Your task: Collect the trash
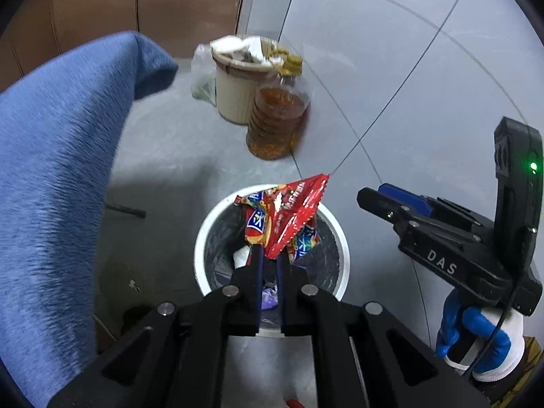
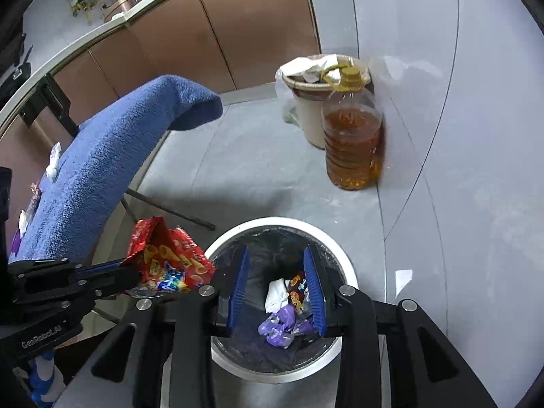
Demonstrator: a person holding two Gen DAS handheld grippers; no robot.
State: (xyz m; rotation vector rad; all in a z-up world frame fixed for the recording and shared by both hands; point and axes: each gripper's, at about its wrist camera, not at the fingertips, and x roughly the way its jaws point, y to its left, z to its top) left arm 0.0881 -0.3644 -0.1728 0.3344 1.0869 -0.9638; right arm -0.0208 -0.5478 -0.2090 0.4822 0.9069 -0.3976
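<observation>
My left gripper (image 1: 270, 255) is shut on a red snack wrapper (image 1: 289, 217) and holds it over the white-rimmed trash bin (image 1: 204, 238). In the right wrist view the wrapper (image 2: 170, 265) hangs at the bin's left rim (image 2: 343, 258). My right gripper (image 2: 277, 272) is open and empty above the bin, which holds white tissue (image 2: 277, 294), purple wrappers (image 2: 277, 328) and a small colourful packet (image 2: 297, 292). The right gripper also shows in the left wrist view (image 1: 374, 200), right of the bin.
A blue towel-covered table (image 2: 112, 159) with small scraps (image 2: 52, 163) stands left. A beige bin full of paper (image 2: 316, 78) and a large oil bottle (image 2: 353, 136) stand on the grey floor behind. Brown cabinets (image 2: 238, 23) line the back.
</observation>
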